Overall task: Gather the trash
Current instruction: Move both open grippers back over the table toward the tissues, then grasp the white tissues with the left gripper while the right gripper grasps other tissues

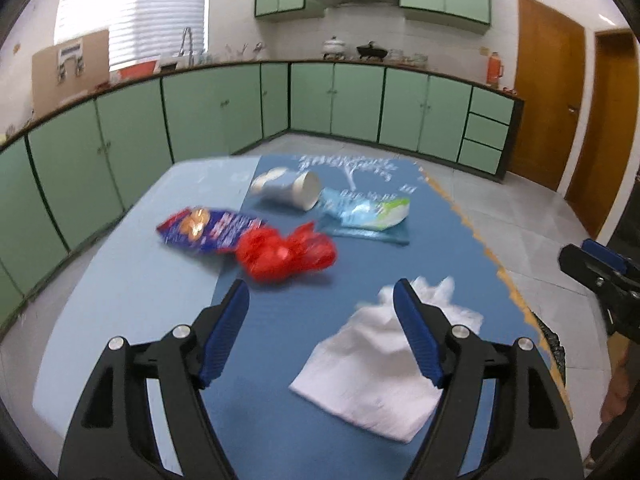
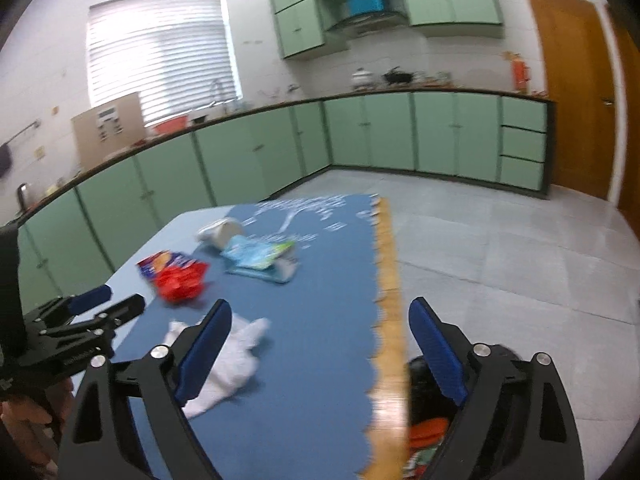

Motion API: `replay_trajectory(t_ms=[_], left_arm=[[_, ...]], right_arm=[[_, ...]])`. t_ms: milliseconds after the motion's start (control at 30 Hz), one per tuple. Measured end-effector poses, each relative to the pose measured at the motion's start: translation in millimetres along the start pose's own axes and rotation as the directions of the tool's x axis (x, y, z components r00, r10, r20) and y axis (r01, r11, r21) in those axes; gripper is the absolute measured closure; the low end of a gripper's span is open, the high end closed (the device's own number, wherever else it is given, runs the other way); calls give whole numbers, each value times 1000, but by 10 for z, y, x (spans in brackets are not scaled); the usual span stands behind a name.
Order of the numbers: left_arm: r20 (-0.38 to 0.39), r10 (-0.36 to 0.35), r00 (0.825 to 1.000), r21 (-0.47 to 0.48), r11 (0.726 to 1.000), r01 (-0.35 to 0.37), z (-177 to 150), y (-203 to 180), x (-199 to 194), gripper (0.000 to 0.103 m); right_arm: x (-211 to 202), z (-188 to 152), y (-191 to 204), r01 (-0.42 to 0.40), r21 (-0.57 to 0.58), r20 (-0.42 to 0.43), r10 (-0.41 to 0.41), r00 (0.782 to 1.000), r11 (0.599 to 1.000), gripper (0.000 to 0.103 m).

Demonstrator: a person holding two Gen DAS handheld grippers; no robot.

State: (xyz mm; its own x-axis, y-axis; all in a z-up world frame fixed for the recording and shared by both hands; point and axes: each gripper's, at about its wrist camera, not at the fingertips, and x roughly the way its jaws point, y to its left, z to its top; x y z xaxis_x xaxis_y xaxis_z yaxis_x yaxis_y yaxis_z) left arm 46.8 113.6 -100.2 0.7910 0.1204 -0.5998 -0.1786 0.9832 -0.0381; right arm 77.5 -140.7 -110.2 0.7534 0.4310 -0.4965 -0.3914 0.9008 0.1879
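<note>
Trash lies on a blue mat: a white tissue, a crumpled red plastic bag, a blue-and-red snack wrapper, a tipped white paper cup and a light-blue wipes pack. My left gripper hangs open above the mat with nothing between its fingers; its right finger overlaps the tissue. My right gripper is open over the mat's right edge, the tissue under its left finger. The red bag and wipes pack lie farther ahead.
A black trash bag with orange scraps inside sits below the table's right edge. The mat covers a light-blue table. Green kitchen cabinets line the far walls beyond a grey tiled floor. A hand holds the left gripper.
</note>
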Motion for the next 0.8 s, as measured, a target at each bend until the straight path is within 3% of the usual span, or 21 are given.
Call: replay_trajectory(t_ms=[300, 500, 567, 600, 733, 800], left_arm=[[-126, -41, 991, -10, 999, 40, -286, 8, 299, 28], [-152, -51, 987, -22, 999, 48, -343, 13, 446, 30], [-181, -77, 980, -39, 997, 71, -383, 13, 531, 55], [-189, -77, 979, -42, 997, 70, -398, 12, 557, 55], [-176, -67, 982, -29, 998, 63, -397, -8, 529, 99], [-174, -79, 982, -47, 996, 72, -397, 24, 519, 101]], right_arm=[[32, -3, 42, 12, -2, -13, -12, 1000, 1000, 20], [45, 5, 50, 17, -12, -18, -17, 1000, 1000, 21], [52, 6, 75, 17, -24, -19, -17, 1000, 1000, 22], [52, 5, 87, 16, -30, -20, -17, 1000, 999, 22], [71, 1, 107, 15, -40, -28, -16, 999, 999, 22], [71, -3, 106, 11, -38, -30, -12, 999, 999, 22]])
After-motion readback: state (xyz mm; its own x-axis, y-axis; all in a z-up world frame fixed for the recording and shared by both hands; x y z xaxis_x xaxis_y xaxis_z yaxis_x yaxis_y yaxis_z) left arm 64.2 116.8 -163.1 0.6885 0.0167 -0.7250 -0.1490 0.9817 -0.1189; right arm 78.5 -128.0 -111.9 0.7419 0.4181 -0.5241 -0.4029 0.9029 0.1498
